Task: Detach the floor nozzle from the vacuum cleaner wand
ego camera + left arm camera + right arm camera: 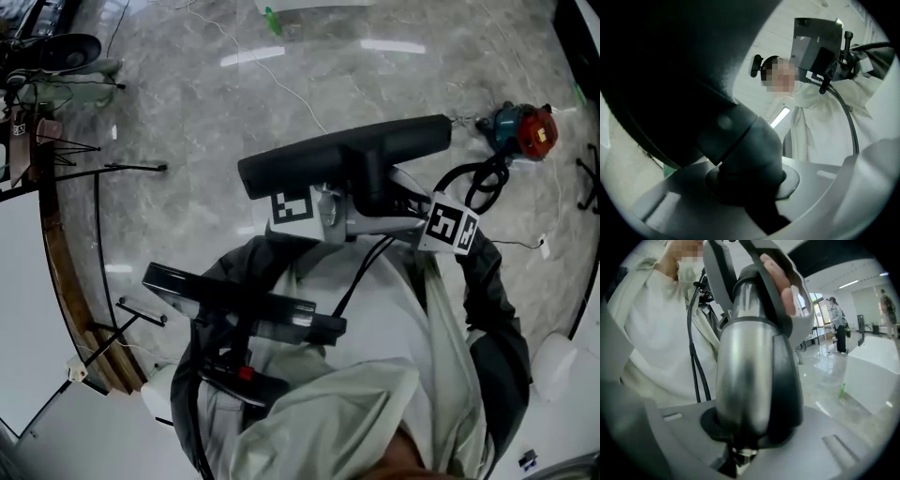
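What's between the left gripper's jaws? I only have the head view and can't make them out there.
Observer: In the left gripper view, the left gripper is shut on the dark neck of the floor nozzle.
Operator: And the right one?
Observer: In its own view, the right gripper is clamped on the wand, a shiny silver tube with a black strip down one side.
Operator: Anyone else around?
Observer: Yes. The right gripper view shows a bystander standing far off in the background, well clear of the work.
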Tool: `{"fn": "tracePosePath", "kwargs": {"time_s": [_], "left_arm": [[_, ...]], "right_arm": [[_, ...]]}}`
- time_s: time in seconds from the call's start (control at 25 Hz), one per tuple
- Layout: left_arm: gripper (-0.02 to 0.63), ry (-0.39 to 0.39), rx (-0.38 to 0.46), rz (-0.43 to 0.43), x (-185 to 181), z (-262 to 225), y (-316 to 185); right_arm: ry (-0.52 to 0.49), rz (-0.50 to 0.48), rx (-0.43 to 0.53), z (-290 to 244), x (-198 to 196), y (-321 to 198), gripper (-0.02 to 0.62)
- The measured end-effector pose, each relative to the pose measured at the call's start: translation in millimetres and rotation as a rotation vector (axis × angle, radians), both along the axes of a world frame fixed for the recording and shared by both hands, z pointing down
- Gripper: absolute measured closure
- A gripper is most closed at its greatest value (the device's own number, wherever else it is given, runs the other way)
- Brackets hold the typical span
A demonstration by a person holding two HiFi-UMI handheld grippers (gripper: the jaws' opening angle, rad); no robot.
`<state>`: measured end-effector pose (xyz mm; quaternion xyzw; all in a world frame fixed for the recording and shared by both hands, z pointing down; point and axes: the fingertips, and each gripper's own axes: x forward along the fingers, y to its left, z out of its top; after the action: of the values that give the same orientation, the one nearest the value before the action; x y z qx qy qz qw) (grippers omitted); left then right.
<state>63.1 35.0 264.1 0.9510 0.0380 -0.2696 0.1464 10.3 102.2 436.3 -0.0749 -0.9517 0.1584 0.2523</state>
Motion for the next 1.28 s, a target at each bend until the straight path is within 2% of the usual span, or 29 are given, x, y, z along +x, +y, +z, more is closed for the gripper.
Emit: {"fn": "tracePosePath", "kwargs": {"time_s": [0.08,0.12,0.28,0.44,0.52,0.64,0.8,0.92,1.0,1.04,1.12,1.28], "left_arm": [[0.532,0.001,-0.013,0.002,1,0,-1],[0.532,-0.010,-0.017,-0.023,0,-2,-6],[0.534,-0.107,-0.050,-0.251,-10,-6,-43],[0.532,-0.206,-0.157,-0.453,-22,15,-75],[0.532,-0.238,-0.192,-0.517,-28,24,-82],[0.532,-0.240,-0.166,-0.510,-35,21,-78],[0.532,-0.189,-0.034,-0.374,-32,7,-57],[0.532,-0.121,0.046,-0.208,-28,-2,-36],[0.532,-0.096,0.040,-0.150,-28,-5,-35],[0.532,-0.093,0.016,-0.164,-29,-4,-42],[0.532,-0.104,-0.053,-0.242,-32,2,-61],[0.532,-0.153,-0.108,-0.444,-45,10,-86]], "right_arm": [[0.007,0.047,-0.013,-4,-5,-7,0.511],[0.018,0.093,0.001,-2,-7,-14,0.511],[0.068,0.317,0.135,11,-15,-52,0.514],[0.152,0.581,0.266,25,-17,-89,0.515],[0.173,0.642,0.308,31,-19,-96,0.515],[0.145,0.591,0.322,30,-30,-95,0.514],[0.073,0.424,0.317,21,-37,-85,0.511],[-0.003,0.228,0.221,13,-38,-64,0.509],[-0.037,0.126,0.117,7,-38,-54,0.508],[-0.038,0.108,0.079,7,-38,-53,0.509],[-0.017,0.141,0.061,14,-38,-61,0.511],[0.049,0.346,0.170,20,-42,-89,0.517]]}}
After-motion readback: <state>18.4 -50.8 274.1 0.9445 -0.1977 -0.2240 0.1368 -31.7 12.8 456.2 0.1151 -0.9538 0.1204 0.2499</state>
